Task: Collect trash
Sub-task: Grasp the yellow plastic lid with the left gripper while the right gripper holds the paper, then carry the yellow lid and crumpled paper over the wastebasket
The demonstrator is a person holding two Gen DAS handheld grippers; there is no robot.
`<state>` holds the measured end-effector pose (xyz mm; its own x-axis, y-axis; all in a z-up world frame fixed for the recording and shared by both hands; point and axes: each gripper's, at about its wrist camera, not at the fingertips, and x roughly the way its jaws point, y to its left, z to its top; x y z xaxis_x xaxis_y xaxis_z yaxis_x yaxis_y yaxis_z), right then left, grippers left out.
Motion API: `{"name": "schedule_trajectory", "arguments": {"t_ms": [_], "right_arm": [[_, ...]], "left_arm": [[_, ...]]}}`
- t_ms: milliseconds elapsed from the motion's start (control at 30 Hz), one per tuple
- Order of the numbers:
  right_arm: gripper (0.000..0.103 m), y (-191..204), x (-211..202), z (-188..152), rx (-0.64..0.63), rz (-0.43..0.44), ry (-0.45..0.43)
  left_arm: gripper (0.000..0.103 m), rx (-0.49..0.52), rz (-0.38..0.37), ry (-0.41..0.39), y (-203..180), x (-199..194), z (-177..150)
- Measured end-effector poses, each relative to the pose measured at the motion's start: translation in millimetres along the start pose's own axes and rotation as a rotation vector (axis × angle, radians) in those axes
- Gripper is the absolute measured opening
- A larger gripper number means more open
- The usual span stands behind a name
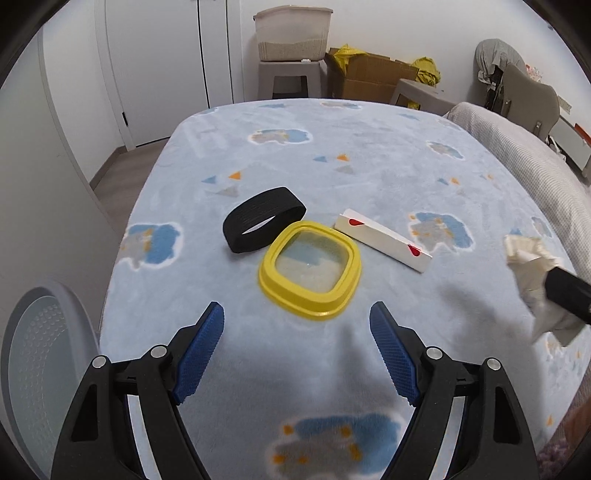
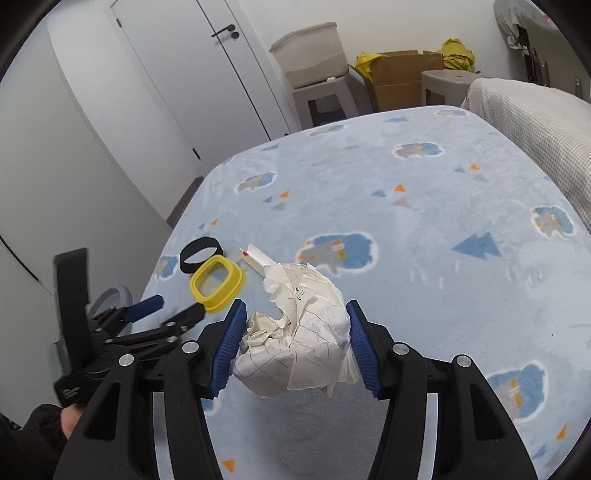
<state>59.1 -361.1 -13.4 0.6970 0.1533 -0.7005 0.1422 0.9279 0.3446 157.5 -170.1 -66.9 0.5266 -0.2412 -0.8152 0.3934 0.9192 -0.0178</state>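
Your right hand-held gripper [image 2: 293, 345] clenched the paper wad [image 2: 295, 332] clear of the bed [image 2: 424, 221], while your left hand-held gripper [image 1: 297, 332] hung released just short of the yellow lid [image 1: 310, 269].

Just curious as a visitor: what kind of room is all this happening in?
Most likely a bedroom at home: a fleece blanket covers a bed-like surface, with a door, a cardboard box and a storage tub on a stool behind.

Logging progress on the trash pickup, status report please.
Right tool shut on crumpled paper. Left tool open, empty, facing yellow lid. Nothing in the way.
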Motion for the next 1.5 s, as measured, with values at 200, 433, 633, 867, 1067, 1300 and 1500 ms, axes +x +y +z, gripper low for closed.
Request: {"name": "schedule_trajectory", "arguments": {"t_ms": [200, 433, 633, 867, 1067, 1300, 1500], "right_arm": [[0.054, -1.3, -4.0, 2.2, 0.006, 0.013, -0.010], [0.054, -2.7, -7.2, 3.7, 0.014, 0.021, -0.020], [0.054, -4.0, -8.4, 5.1, 0.018, 0.022, -0.024], [0.054, -3.7, -7.1, 5.2, 0.012, 0.017, -0.017], [0.054, 9.2, -4.5, 3.9, -0.010, 0.017, -0.018], [0.054, 54.5, 3.3, 1.7, -0.061, 0.074, -0.010], [0.055, 114.2, 23.4, -0.9, -0.128, 0.144, 0.021]], "left_arm": [[0.078, 0.007, 0.024, 0.015, -4.7, 17.5, 9.2], [0.078, 0.016, 0.051, 0.026, -14.0, 38.3, 18.7], [0.072, 0.008, 0.045, 0.024, -18.4, 41.5, 16.5], [0.071, 0.014, 0.023, -0.004, -19.9, 18.3, -5.2], [0.071, 0.013, 0.044, -0.080, -5.8, -29.8, -28.5], [0.071, -0.049, 0.106, -0.166, 44.1, -86.6, -49.2], [0.071, -0.129, 0.178, -0.212, 101.8, -120.7, -60.6]]}}
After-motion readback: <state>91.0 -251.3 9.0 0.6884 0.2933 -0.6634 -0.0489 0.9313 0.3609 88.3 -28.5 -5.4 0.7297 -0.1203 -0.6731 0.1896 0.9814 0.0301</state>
